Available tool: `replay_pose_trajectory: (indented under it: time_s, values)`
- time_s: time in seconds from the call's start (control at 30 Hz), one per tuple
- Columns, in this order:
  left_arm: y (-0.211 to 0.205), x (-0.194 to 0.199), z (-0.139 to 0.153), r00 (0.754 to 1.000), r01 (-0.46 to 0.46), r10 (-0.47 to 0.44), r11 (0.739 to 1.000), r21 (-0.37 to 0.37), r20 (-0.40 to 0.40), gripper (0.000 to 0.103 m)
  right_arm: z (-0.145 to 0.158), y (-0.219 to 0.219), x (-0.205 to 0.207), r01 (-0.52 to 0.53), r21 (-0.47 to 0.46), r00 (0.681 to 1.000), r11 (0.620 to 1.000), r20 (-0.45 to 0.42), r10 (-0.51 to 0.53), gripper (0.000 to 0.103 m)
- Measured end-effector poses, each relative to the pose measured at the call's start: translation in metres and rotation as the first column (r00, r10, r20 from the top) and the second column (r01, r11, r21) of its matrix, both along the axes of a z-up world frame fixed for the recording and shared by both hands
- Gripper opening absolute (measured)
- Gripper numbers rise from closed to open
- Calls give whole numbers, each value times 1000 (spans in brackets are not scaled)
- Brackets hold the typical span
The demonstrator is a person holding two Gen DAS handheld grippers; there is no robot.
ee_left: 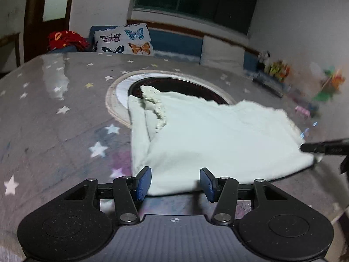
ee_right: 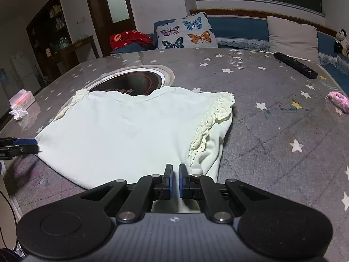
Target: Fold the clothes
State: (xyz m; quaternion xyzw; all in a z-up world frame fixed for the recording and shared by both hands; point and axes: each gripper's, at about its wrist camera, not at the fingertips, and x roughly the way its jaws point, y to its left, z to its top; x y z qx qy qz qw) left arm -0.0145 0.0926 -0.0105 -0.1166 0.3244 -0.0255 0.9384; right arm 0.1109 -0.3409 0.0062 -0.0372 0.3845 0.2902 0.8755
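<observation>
Top on the table, right tongs pinching its hem

Your right gripper point(ee_right: 175, 180) is clamped on the near hem of the top point(ee_right: 130, 131), which lies flat on the table point(ee_right: 272, 131), its neckline over the dark round plate point(ee_right: 130, 85). Your left gripper point(ee_left: 175, 182) stands apart over the hem, gripping nothing. Pull with one corner loose and the top could skew or bunch, undoing the tucked lace sleeve point(ee_right: 209, 126). The pinched edge is hidden behind the pads; the left view is blurred.

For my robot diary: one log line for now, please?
white shirt: on starry table | right hand-held gripper: shut on shirt edge | left hand-held gripper: open, at shirt edge
</observation>
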Motion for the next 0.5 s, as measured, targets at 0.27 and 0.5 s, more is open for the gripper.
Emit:
replay_pose_trajectory:
  time_s: [0.27, 0.5]
  values:
    - [18, -15, 1, 997, -72, 72, 997, 14, -14, 55, 4, 12, 0, -14, -45, 1000, 999, 2, 15, 23]
    - [18, -8, 1, 997, -69, 68, 997, -24, -25, 53, 13, 29, 1, -34, -90, 999, 995, 15, 36, 27]
